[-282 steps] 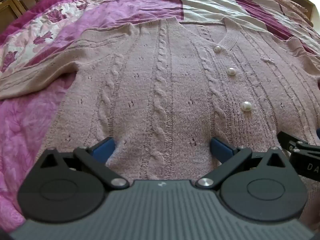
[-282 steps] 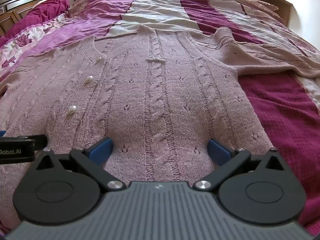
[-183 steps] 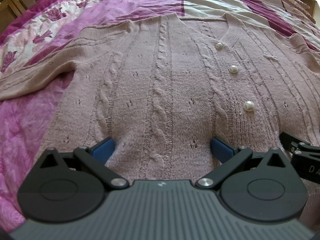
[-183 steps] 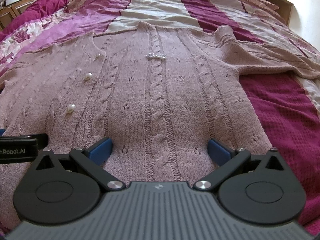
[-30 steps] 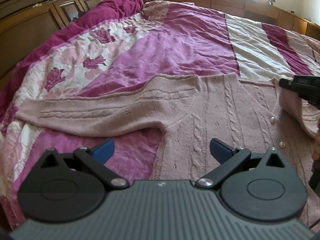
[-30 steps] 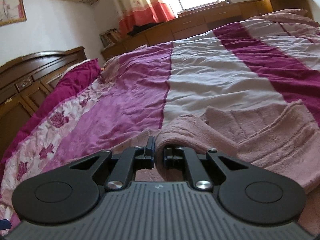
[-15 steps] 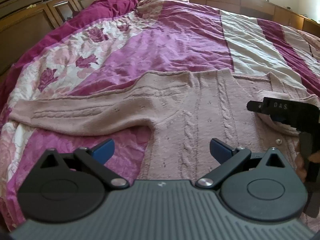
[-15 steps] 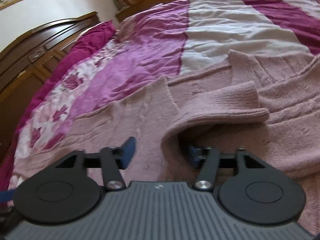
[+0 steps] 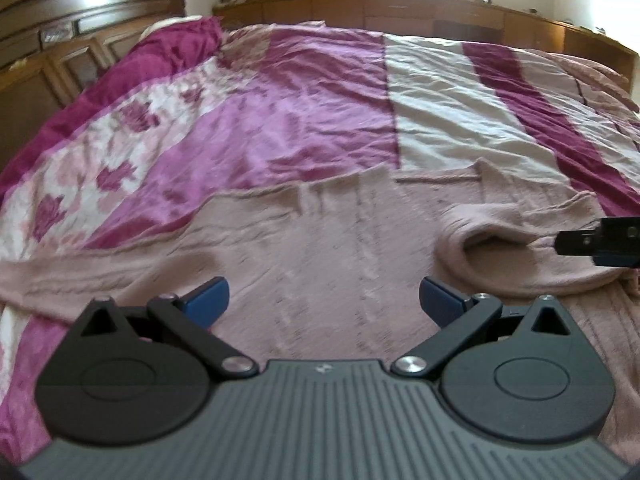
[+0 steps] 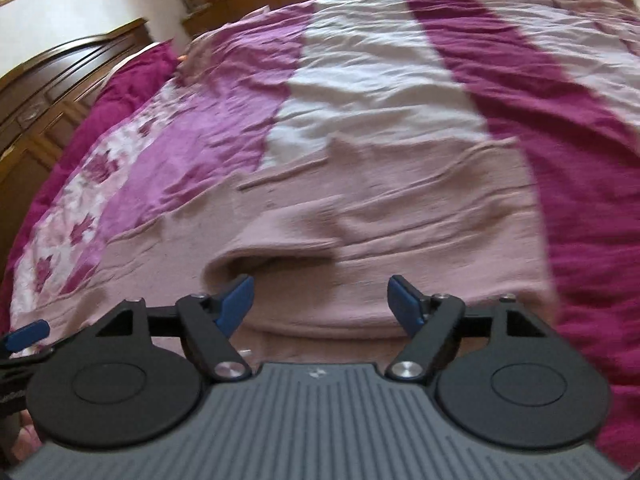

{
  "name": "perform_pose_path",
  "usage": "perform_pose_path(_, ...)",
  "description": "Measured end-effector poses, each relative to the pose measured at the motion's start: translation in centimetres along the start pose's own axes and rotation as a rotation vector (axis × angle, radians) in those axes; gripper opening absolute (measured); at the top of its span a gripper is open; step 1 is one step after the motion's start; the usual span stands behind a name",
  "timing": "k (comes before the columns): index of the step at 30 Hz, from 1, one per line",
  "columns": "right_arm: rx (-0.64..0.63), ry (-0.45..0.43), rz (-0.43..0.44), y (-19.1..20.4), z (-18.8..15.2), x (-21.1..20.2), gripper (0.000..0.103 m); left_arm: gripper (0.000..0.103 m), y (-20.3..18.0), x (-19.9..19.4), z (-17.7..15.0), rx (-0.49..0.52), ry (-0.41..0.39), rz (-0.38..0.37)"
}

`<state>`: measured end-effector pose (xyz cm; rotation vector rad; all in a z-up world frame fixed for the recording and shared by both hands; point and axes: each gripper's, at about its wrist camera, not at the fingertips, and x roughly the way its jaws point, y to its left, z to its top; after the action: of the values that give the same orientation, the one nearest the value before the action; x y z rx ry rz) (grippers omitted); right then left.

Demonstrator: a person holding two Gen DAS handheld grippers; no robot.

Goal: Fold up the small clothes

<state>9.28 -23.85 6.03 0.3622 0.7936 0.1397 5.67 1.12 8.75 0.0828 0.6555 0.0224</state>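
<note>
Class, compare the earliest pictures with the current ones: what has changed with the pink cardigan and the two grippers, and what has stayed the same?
The right sleeve has been folded inward across the cardigan. The right gripper, shut on the sleeve a second ago, has let go and is open. The left gripper shifted toward the left sleeve, open throughout. That sleeve stays spread on the bedspread.

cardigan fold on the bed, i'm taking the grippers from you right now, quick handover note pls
Left gripper: open, holding nothing, above the cardigan's chest.
Right gripper: open, holding nothing, just in front of the right sleeve.
Cardigan lies face up on the striped bedspread.
Done: right sleeve folded across the front, its cuff opening near the middle.
Left: left sleeve, stretched out flat to the side, needs folding in; then fold the body up. Buttons are not clear in these blurred views.
</note>
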Motion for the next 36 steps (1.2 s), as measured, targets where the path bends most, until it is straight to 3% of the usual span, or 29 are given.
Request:
perform_pose_path(6, -0.061, -0.066, -0.092, -4.1, -0.2, -1.6, 0.081, 0.102, -5.4, 1.8, 0.5, 0.144, -0.071, 0.022)
perform_pose_path(7, -0.062, -0.067, -0.099, -4.7, -0.2, -1.5, 0.081, 0.097, -6.4, 2.3, 0.5, 0.163, -0.067, 0.028)
perform_pose_path(13, 0.002, -0.045, -0.099, -7.6, 0.2, -0.4, 0.081, 0.096, -10.8, 4.5, 0.9, 0.289, -0.074, -0.011)
perform_pose_path(20, 0.000, -0.038, -0.116, -7.6, 0.1, 0.9, 0.081, 0.090, -13.7, 6.7, 1.5, 0.403, -0.096, -0.018)
perform_pose_path(30, 0.009, -0.029, -0.124, -7.9, 0.1, 1.6, 0.081, 0.075, -17.4, 8.9, 0.0, 0.662, -0.097, -0.034)
perform_pose_path(33, -0.003, -0.026, -0.130, -7.7, 0.0, 1.8, 0.081, 0.059, -17.9, 9.4, -0.6, 0.672, -0.094, -0.041)
perform_pose_path(34, -0.006, -0.025, -0.132, -7.7, 0.0, 1.8, 0.081, 0.047, -17.9, 9.5, -0.6, 0.665, -0.097, -0.039)
perform_pose_path(35, -0.008, -0.025, -0.133, -7.7, -0.1, 1.9, 0.081, 0.027, -17.9, 9.6, -0.6, 0.653, -0.100, -0.040)
perform_pose_path(36, -0.010, -0.023, -0.133, -7.7, -0.1, 2.0, 0.081, 0.018, -17.8, 9.6, -0.5, 0.637, -0.099, -0.044)
